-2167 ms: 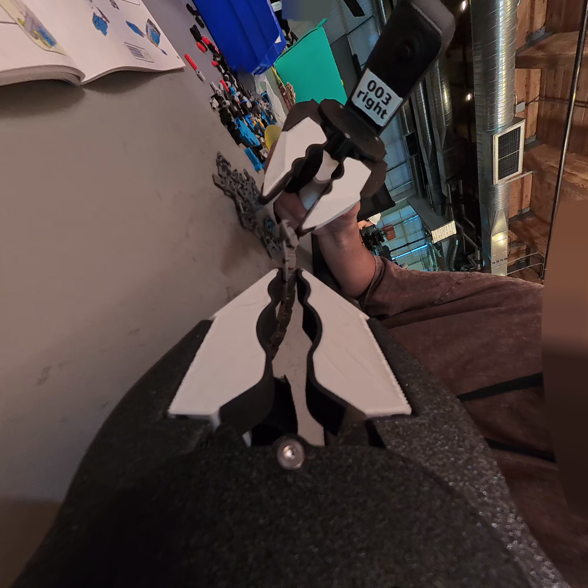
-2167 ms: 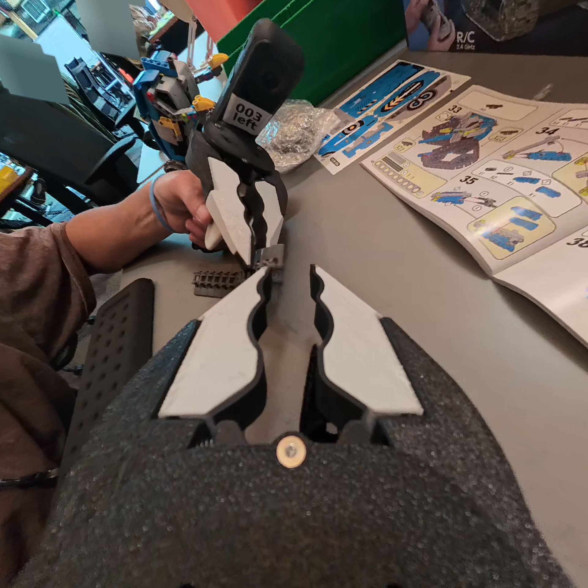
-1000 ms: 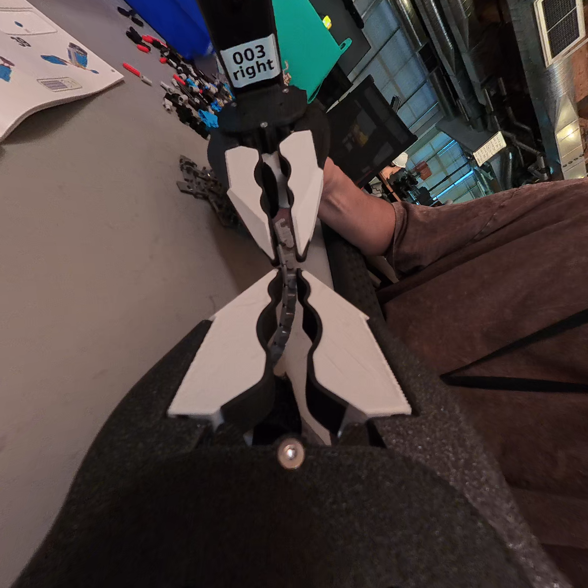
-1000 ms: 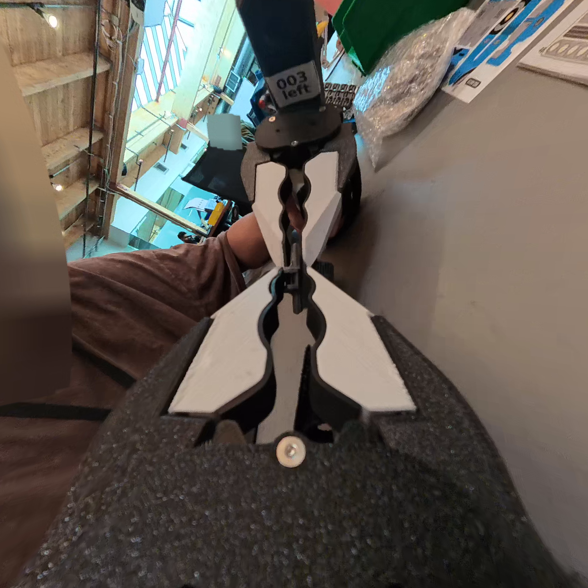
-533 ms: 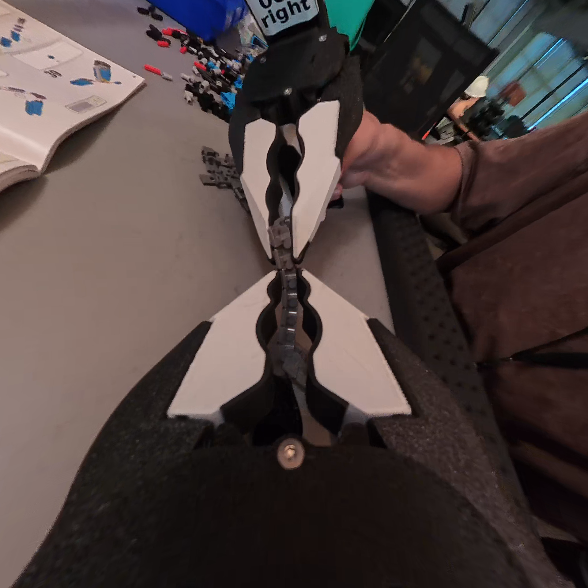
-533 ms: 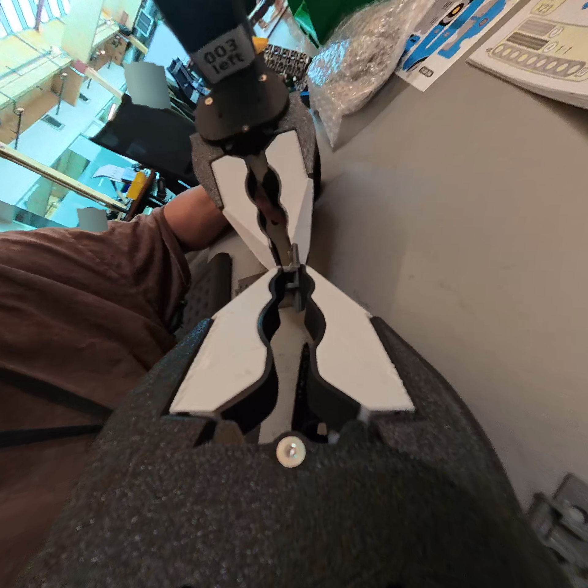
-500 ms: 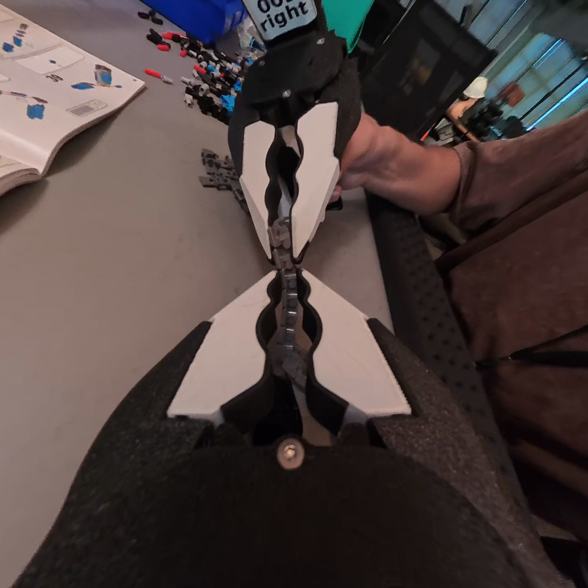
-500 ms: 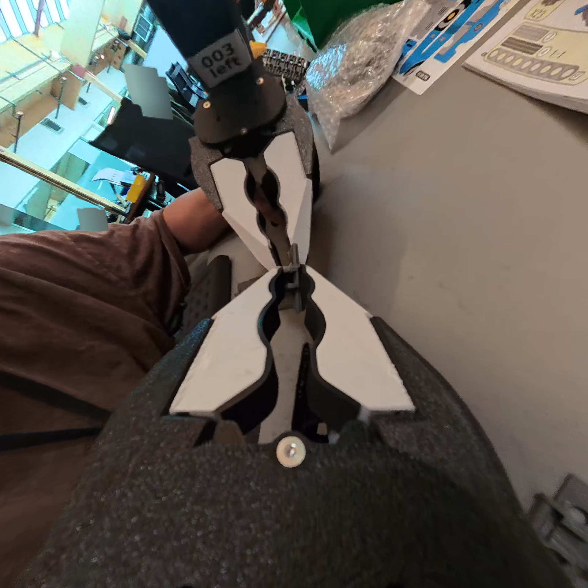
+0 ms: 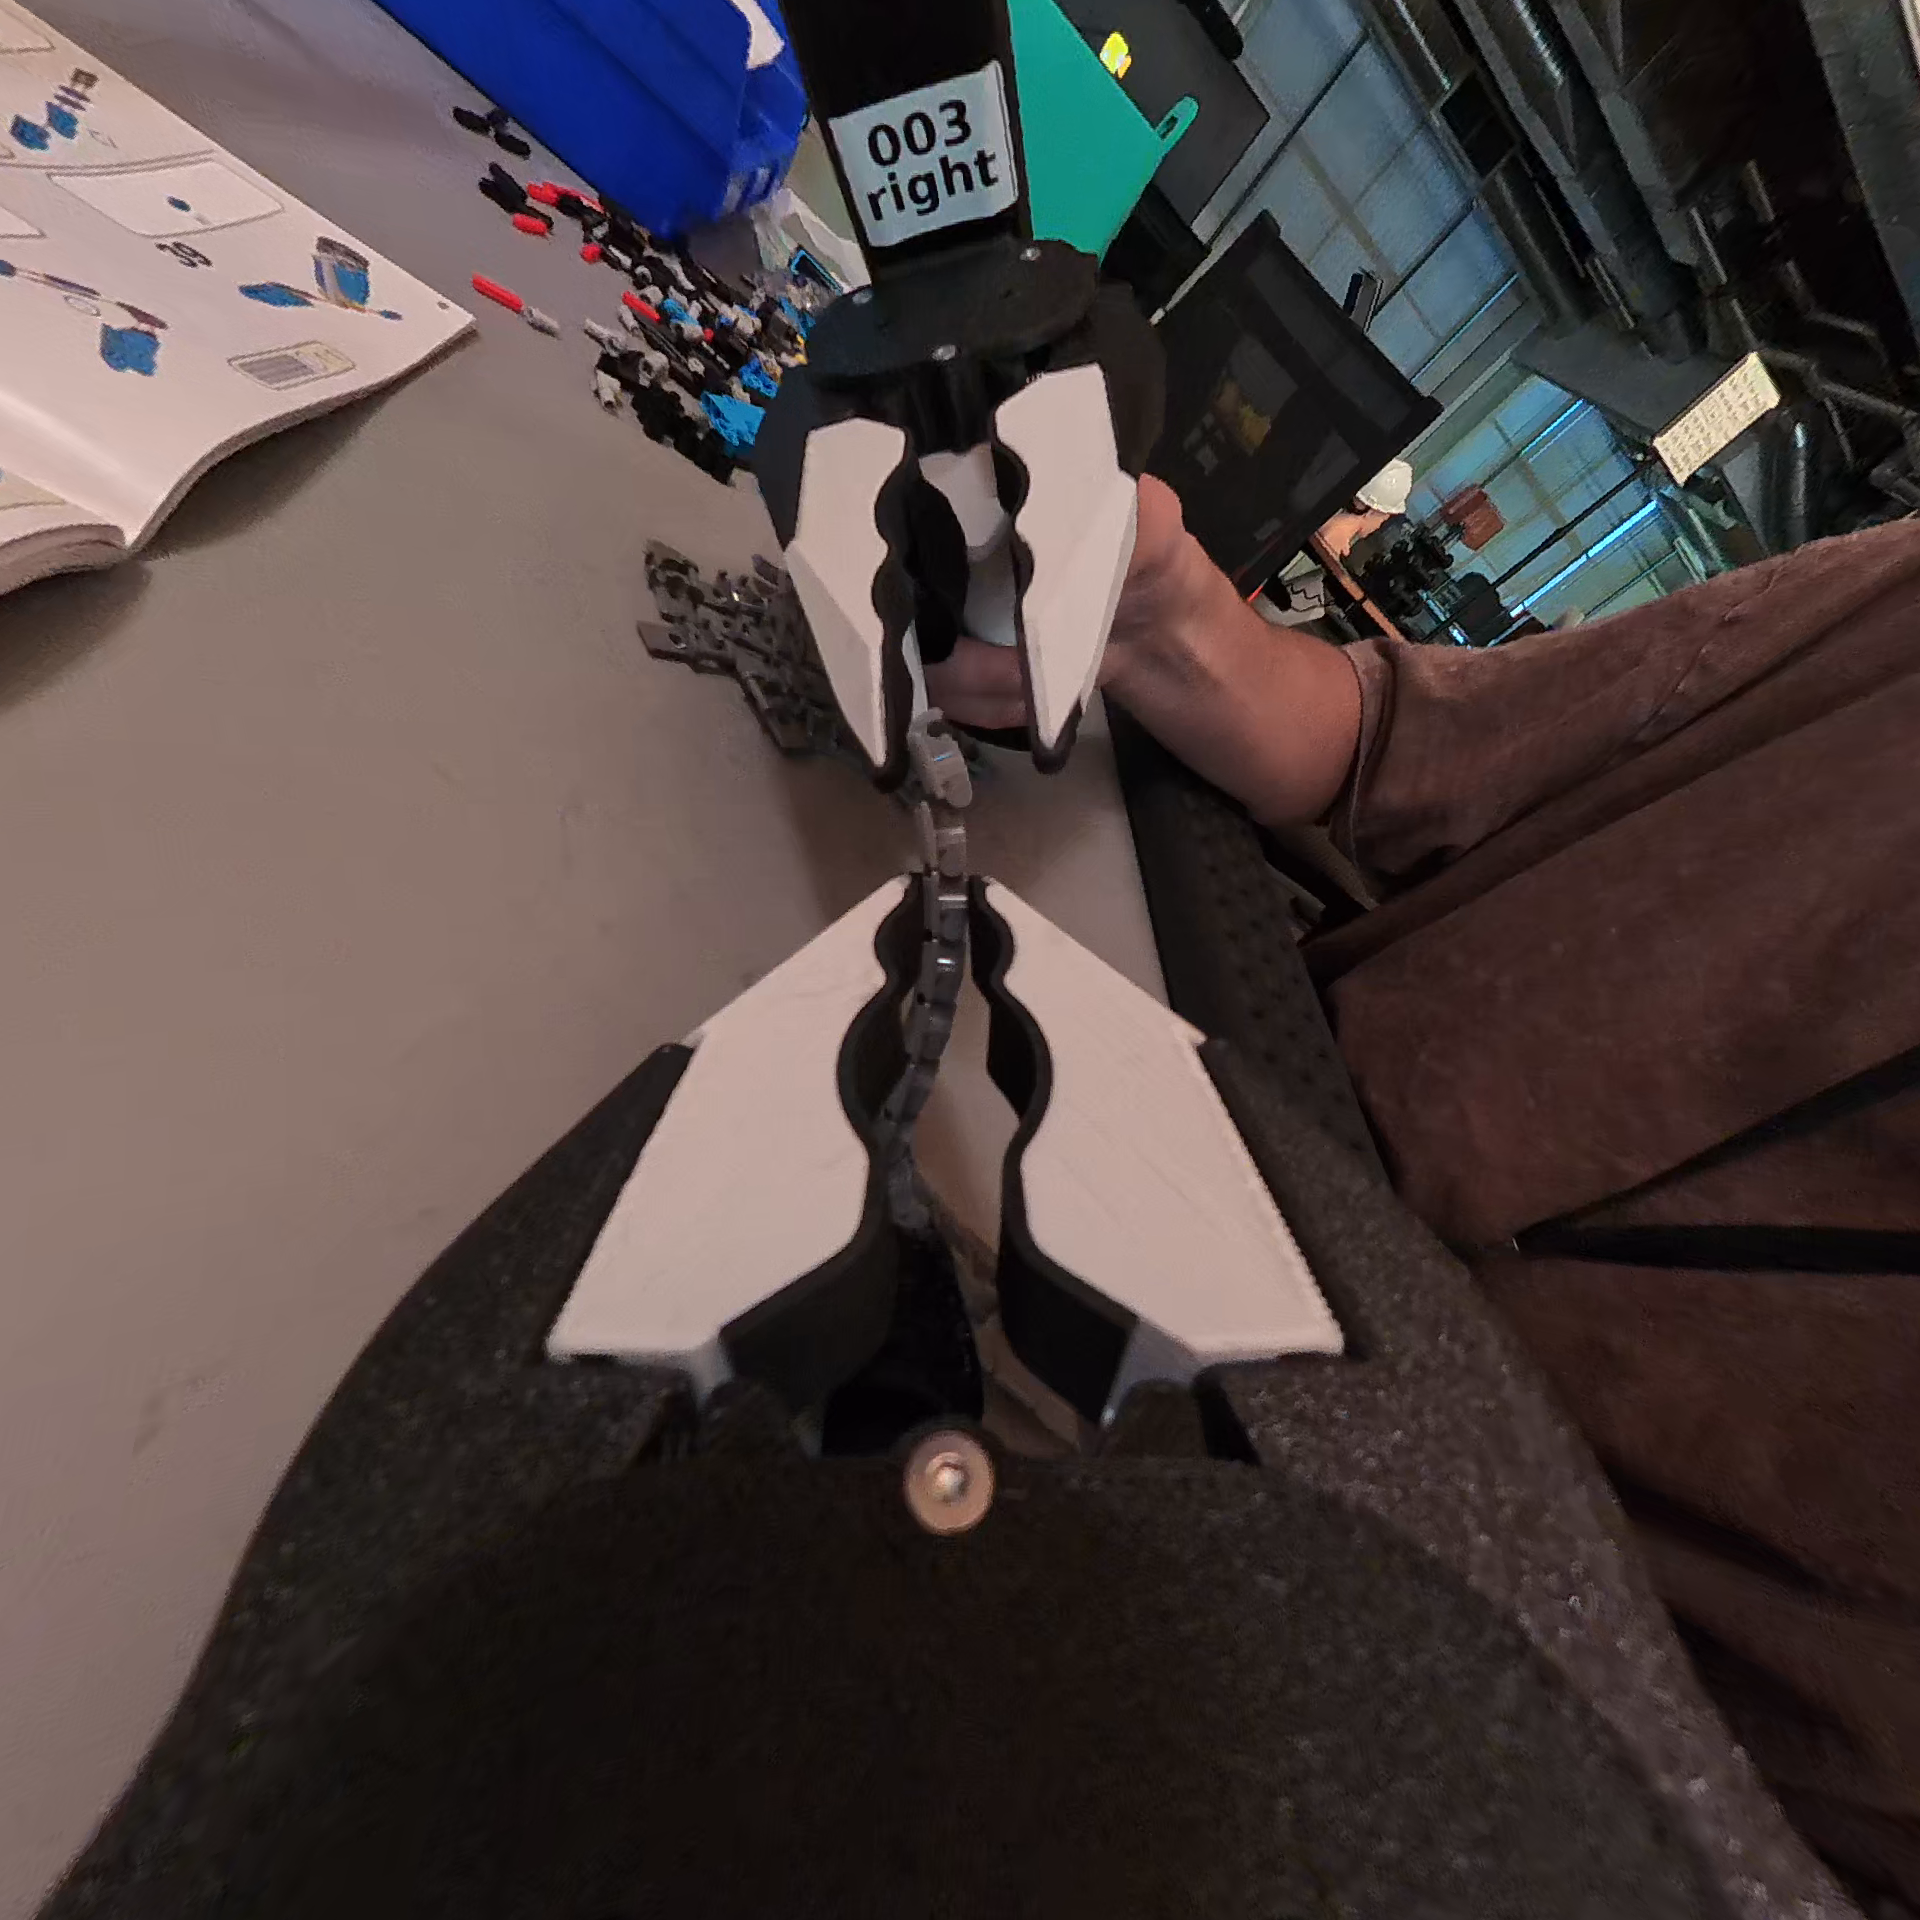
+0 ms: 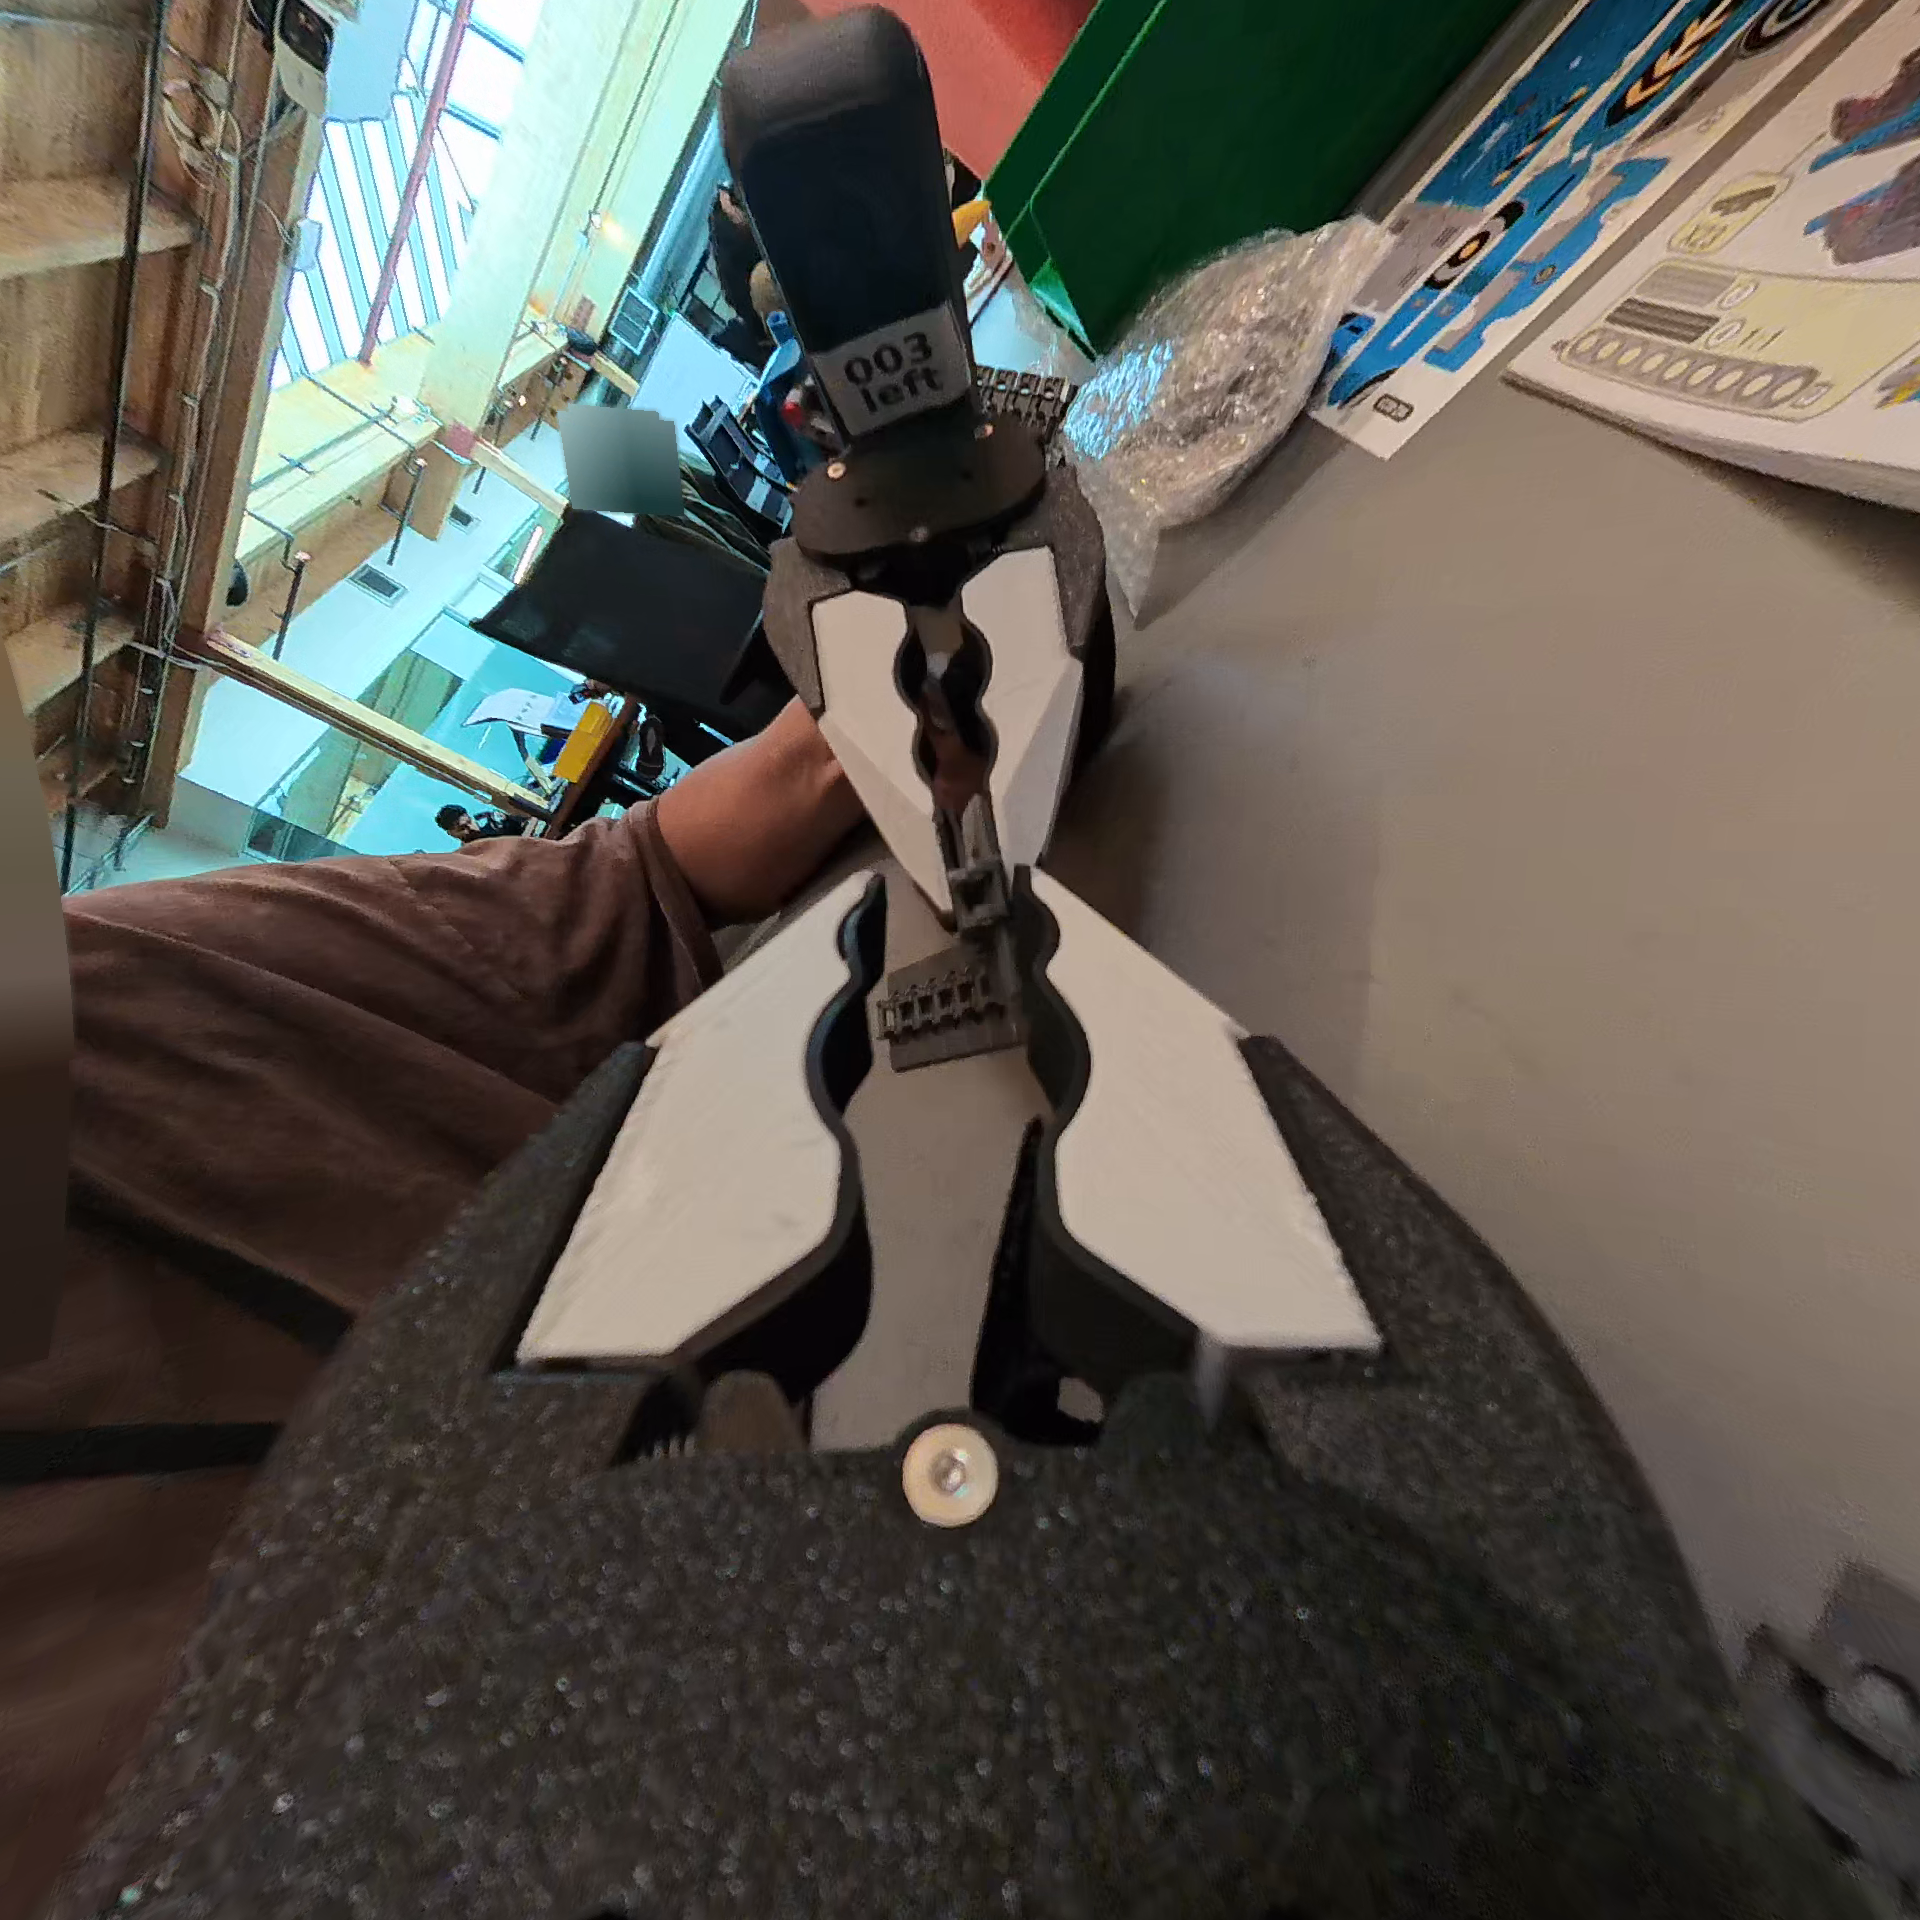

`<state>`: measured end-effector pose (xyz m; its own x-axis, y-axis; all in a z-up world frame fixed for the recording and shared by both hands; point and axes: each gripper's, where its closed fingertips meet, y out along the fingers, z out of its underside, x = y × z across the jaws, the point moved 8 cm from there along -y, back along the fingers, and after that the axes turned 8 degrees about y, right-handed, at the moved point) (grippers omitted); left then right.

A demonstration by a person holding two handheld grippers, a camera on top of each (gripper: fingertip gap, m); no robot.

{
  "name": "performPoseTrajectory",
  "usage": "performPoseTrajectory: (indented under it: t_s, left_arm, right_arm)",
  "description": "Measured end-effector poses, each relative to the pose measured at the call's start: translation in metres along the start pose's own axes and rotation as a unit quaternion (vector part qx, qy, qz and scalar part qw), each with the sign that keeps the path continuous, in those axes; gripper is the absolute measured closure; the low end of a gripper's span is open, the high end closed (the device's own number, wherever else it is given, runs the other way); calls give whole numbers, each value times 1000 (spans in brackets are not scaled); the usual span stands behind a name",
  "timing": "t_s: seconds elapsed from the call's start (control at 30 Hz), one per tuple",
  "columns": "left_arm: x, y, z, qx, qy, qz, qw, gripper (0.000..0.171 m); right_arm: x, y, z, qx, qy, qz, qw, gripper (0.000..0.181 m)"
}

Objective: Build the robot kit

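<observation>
My left gripper (image 9: 945, 888) is shut on a grey toy track chain (image 9: 938, 971) that runs back between its fingers and sticks out a little past the tips. It is held above the grey table (image 9: 312, 883). My right gripper (image 9: 966, 758) faces it tip to tip and is open, with the chain's end link beside one finger. In the right wrist view my right gripper (image 10: 951, 883) is open around the chain's end link (image 10: 982, 894), and the left gripper (image 10: 977, 878) is shut on it. A short loose track piece (image 10: 940, 1013) lies on the table below.
An open instruction booklet (image 9: 156, 312) lies at the far left, with a blue bin (image 9: 623, 94) and scattered small parts (image 9: 686, 343) behind it. More grey track links (image 9: 727, 634) lie on the table. A green bin (image 10: 1247, 135) and a plastic bag (image 10: 1195, 416) stand at the back. A person's brown sleeve (image 9: 1662, 935) is on the right. Left and right tips are no more than a few centimetres apart.
My right gripper, shut on the chain's end link half a second ago, has opened and drawn back a little. My left gripper still holds the chain.
</observation>
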<state>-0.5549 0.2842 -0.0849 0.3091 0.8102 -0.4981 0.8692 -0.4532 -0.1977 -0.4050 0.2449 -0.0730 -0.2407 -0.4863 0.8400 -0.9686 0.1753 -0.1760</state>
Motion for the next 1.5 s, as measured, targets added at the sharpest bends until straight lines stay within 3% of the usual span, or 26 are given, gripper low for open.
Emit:
performPoseTrajectory:
  t_s: [0.2, 0.47, 0.53, 0.6, 0.67, 0.87, 1.3, 1.5]
  left_arm:
    - [0, -2, -1, -9, -6, 9, 1000, 164]
    - [-4, 0, 1, 3, 13, 8, 1000, 163]
    - [-4, 4, 4, 24, 25, -11, 999, 161]
    - [-8, 5, 4, 26, 45, -13, 999, 161]
    - [-10, 3, -1, -12, 25, 12, 1000, 161]
    - [-10, 8, 0, -3, 40, -2, 999, 165]
    - [-3, 8, 2, 6, 0, -6, 1000, 165]
    - [-5, 14, 6, 40, 10, -16, 999, 165]
  right_arm:
    - [-4, 0, 4, 12, -3, 15, 1000, 163]
    - [-10, 2, 8, 15, 43, -29, 999, 172]
    - [-16, 4, 10, 23, 4, 50, 998, 173]
    - [-11, 7, 10, 32, -35, 67, 997, 174]
    - [-3, 2, 5, 7, -24, 19, 1000, 174]
    - [0, -5, 3, 15, 0, -24, 1000, 173]
    - [4, -9, 6, 71, -131, 71, 986, 173]
    - [12, -5, 16, 165, -255, 150, 941, 173]
